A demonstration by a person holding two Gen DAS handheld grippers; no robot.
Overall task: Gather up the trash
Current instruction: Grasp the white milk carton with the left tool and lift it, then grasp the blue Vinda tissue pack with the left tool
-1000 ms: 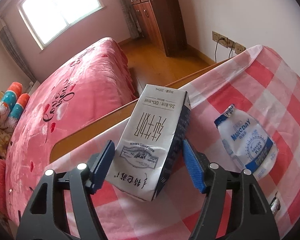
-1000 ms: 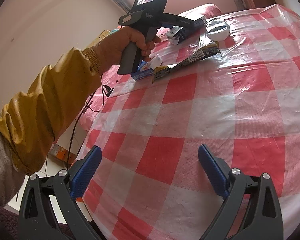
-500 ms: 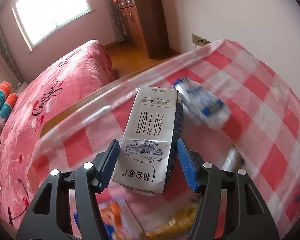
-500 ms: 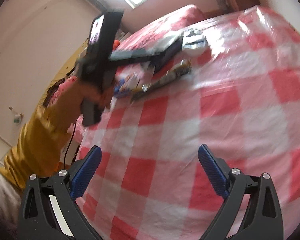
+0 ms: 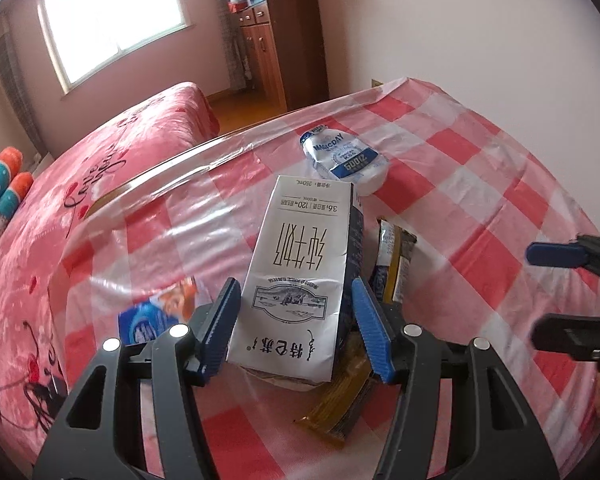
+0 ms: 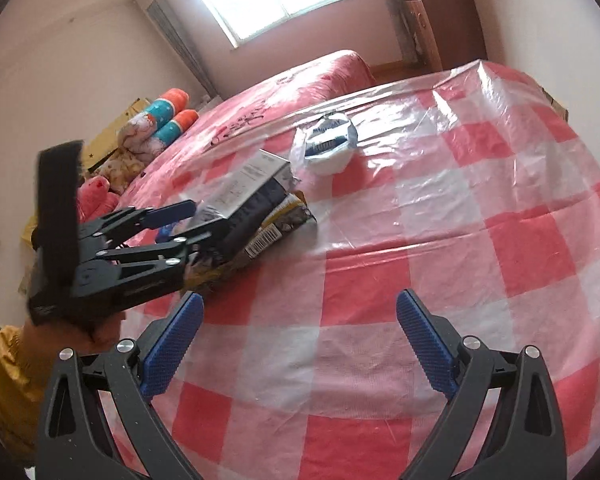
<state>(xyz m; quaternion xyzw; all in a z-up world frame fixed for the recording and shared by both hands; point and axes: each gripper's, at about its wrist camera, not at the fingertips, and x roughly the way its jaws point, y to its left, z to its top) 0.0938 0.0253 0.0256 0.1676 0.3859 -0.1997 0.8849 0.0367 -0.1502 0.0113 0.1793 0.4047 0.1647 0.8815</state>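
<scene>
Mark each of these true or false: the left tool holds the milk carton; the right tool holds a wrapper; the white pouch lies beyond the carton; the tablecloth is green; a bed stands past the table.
1. The left tool holds the milk carton. True; its jaws have just been closing on it.
2. The right tool holds a wrapper. False: it is open and empty above the tablecloth.
3. The white pouch lies beyond the carton. True.
4. The tablecloth is green. False: red and white checks under clear plastic.
5. A bed stands past the table. True.
</scene>
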